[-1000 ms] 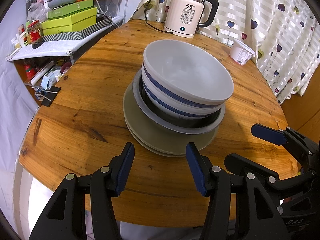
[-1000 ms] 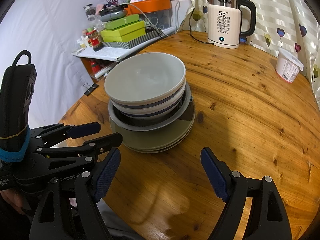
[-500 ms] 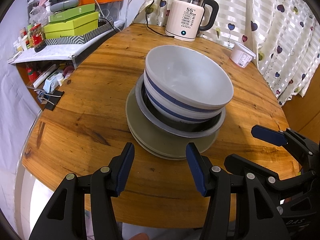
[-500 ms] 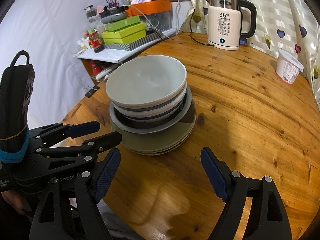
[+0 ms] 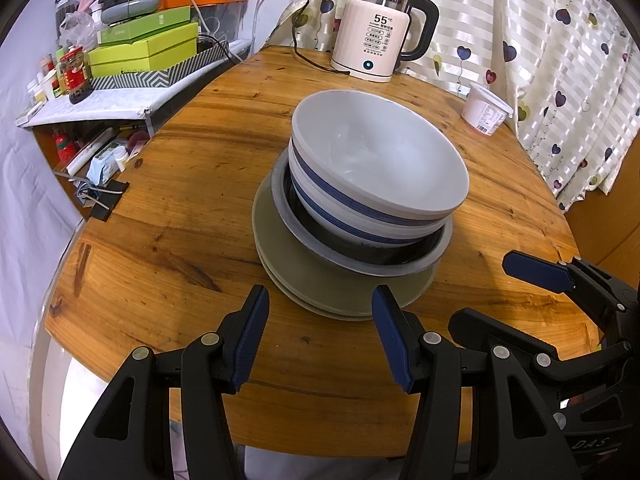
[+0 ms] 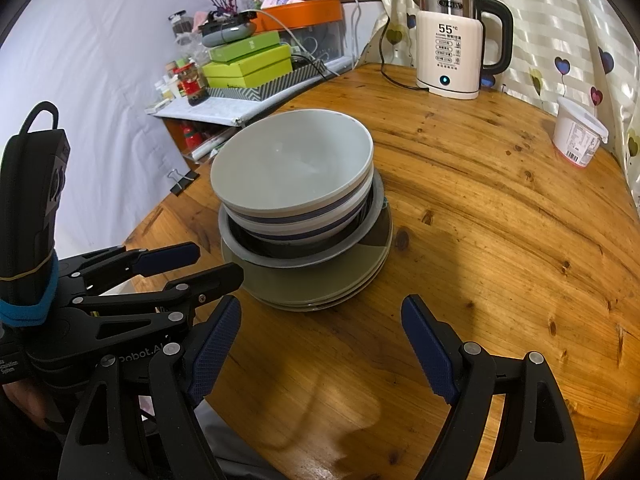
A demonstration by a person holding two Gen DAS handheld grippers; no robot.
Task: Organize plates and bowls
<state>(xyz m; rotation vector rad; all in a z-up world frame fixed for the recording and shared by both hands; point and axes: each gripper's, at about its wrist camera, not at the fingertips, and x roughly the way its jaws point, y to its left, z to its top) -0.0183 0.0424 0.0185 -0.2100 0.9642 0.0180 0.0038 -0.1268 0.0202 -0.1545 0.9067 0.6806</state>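
Note:
One stack stands mid-table: olive plates (image 5: pixel 304 280) at the bottom, a grey-rimmed dark bowl (image 5: pixel 286 216) on them, and white blue-striped bowls (image 5: pixel 380 156) nested on top. The right wrist view shows the same plates (image 6: pixel 352 276) and top bowl (image 6: pixel 292 164). My left gripper (image 5: pixel 320 300) is open and empty, hovering just short of the plates' near edge. My right gripper (image 6: pixel 320 308) is open wider, also empty, a little back from the stack. Each gripper appears in the other's view: the right gripper (image 5: pixel 480 288) on the right, the left gripper (image 6: pixel 216 260) on the left.
A round wooden table (image 5: pixel 180 208) carries a cream electric kettle (image 5: pixel 380 36) with its cord at the back and a white tub (image 5: pixel 486 110) at the back right. A cluttered shelf with green boxes (image 5: pixel 144 52) stands left; a heart-print curtain (image 5: pixel 540 40) hangs behind.

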